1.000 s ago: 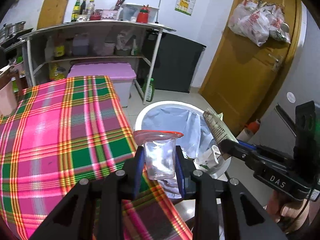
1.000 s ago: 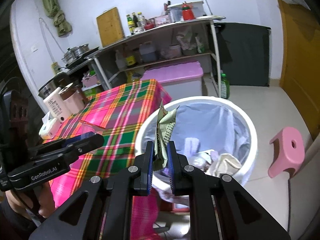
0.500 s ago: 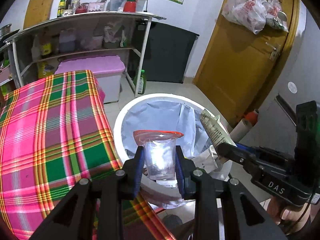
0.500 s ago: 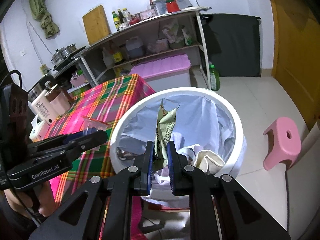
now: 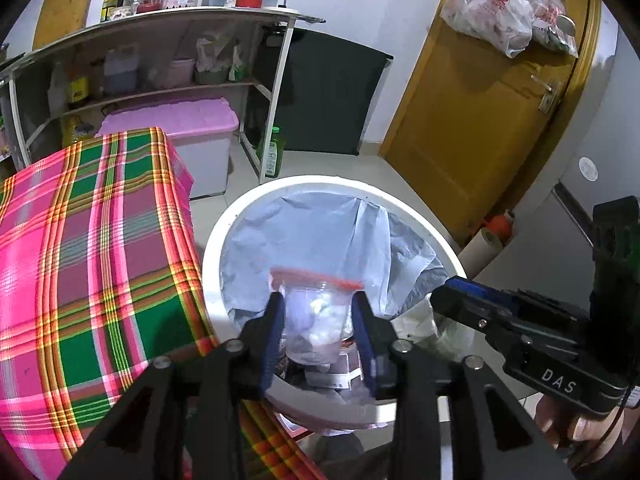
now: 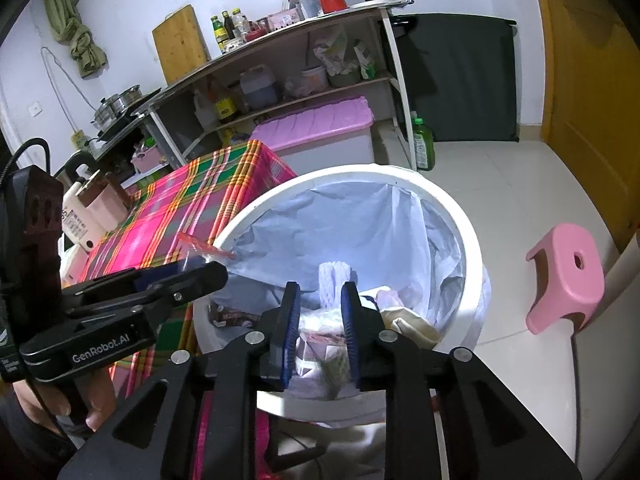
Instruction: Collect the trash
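A: Kitchen corner, tiled floor (image 6: 500,200); yellow door (image 5: 472,120) and shelf rack (image 5: 160,40) standing behind. Plaid tabletop (image 5: 80,240) sitting just beside the white bin (image 5: 212,248).

B: Bin is lined with a pale bag (image 6: 360,220), trash lying inside.

A: Left tool (image 5: 319,328) is hovering over the bin, jaws opening; clear cup (image 5: 316,320) with red rim sitting blurred between them, pads seeming clear of it.

B: Right tool (image 6: 320,328) is also opening over the bin, nothing gripped.
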`<state>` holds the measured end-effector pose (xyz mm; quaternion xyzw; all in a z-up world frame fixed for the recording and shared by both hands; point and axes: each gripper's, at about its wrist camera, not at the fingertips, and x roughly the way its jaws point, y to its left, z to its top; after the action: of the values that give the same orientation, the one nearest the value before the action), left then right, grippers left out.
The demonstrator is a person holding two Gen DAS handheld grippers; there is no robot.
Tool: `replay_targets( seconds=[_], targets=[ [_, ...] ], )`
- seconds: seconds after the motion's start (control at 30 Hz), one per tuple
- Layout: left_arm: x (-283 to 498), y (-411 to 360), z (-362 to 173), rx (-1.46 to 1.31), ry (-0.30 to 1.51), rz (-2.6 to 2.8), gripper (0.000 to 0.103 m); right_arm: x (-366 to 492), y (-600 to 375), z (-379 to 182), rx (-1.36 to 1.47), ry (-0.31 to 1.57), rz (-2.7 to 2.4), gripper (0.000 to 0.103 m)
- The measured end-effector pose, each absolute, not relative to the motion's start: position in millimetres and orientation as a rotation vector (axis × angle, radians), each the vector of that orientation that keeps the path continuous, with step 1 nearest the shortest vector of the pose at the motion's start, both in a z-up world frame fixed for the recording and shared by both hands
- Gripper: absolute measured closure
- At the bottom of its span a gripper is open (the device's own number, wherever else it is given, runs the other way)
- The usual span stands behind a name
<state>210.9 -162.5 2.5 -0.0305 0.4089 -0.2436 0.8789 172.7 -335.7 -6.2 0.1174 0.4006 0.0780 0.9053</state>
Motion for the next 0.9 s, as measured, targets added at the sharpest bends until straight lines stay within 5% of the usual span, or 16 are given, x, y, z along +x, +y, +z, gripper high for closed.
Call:
replay_targets(
  seconds=[0.1,0.9],
  targets=[
    [212.2,-161.7,1.8,-0.073,0.856,-0.507,0.056,171.7,-334.9,-5.1,0.241,0.822,0.161,0.078],
    [154.7,-128.5,31.2,-0.074,0.749,-0.464,0.056,121.3,-305.6,29.6,0.183,0.727,0.192,0.069]
  ],
)
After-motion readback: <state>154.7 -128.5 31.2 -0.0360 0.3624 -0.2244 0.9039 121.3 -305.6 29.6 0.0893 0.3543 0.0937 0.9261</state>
